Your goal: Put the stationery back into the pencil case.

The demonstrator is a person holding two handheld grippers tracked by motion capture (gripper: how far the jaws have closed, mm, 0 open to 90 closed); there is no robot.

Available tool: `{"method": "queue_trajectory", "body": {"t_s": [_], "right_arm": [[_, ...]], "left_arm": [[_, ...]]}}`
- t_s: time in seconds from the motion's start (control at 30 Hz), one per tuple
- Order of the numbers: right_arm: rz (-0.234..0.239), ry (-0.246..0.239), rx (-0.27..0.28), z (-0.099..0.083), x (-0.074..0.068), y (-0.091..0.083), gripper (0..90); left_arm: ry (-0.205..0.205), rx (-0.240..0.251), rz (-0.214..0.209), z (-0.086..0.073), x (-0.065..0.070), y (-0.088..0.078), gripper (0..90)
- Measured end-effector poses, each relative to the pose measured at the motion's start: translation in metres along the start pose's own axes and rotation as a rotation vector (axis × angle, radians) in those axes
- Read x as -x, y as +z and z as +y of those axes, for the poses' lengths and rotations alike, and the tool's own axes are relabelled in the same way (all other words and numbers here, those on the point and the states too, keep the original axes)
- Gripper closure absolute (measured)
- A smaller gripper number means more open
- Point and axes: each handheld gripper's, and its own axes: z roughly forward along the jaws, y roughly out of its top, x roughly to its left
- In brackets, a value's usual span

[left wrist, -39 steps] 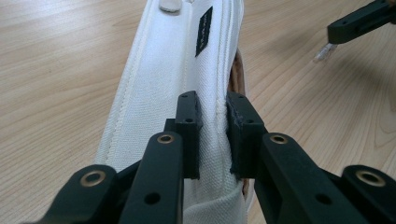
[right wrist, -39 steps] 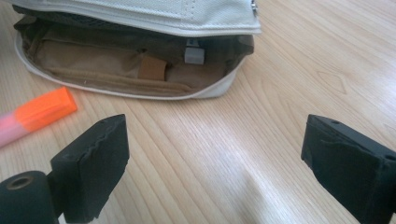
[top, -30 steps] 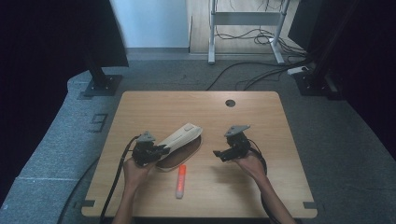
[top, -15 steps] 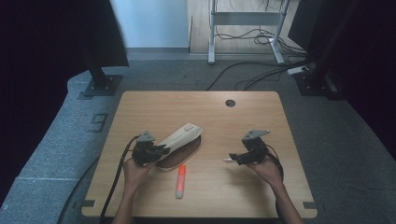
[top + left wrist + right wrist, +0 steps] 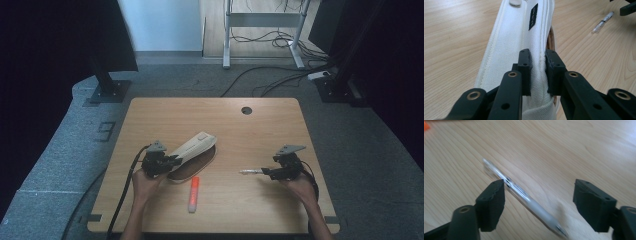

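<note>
A white fabric pencil case (image 5: 192,147) lies on the wooden table (image 5: 210,112), its flap lifted off a brown inside. My left gripper (image 5: 167,161) is shut on the near edge of that flap; in the left gripper view its pads pinch the seam of the pencil case (image 5: 519,37) at the left gripper (image 5: 537,72). A clear pen (image 5: 250,171) lies at the right. My right gripper (image 5: 267,172) is at the pen's right end. In the right gripper view the pen (image 5: 524,195) lies slantwise between the jaws of the right gripper (image 5: 540,191), which have just been closing and stand open, not pressing it.
An orange marker (image 5: 193,194) lies near the front edge between the two hands. A round cable hole (image 5: 246,110) is at the table's far side. Cables trail from both grippers toward the person. The left gripper view shows the pen (image 5: 602,22) farther off.
My right hand has moved to the right and a little nearer the front edge, and the pen now shows at its jaws. The left gripper and the pencil case have stayed put.
</note>
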Motion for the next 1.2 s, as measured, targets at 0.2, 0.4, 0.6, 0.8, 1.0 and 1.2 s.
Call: {"method": "queue_trajectory", "body": {"t_s": [0.2, 0.4, 0.6, 0.8, 1.0, 1.2], "right_arm": [[0.01, -0.018, -0.029, -0.009, 0.004, 0.006, 37.7], [0.03, -0.041, -0.049, -0.009, 0.005, 0.016, 45.3], [0.024, -0.074, -0.058, -0.006, 0.002, 0.02, 58.1], [0.058, -0.074, -0.074, -0.003, -0.003, 0.021, 77.0], [0.059, -0.038, -0.084, -0.002, -0.007, 0.021, 78.5], [0.072, -0.016, -0.052, -0.001, -0.009, 0.016, 78.6]], "left_arm": [[0.002, -0.001, 0.001, 0.0, 0.0, 0.0, 76.4], [0.003, -0.002, 0.002, 0.0, 0.001, 0.0, 76.3], [0.003, -0.004, 0.003, 0.0, 0.001, 0.001, 76.3], [0.004, -0.005, 0.004, 0.0, 0.001, 0.001, 76.3], [0.001, -0.003, 0.002, 0.0, 0.001, 0.001, 76.4], [-0.005, 0.004, 0.007, 0.001, 0.001, 0.0, 76.9]]}}
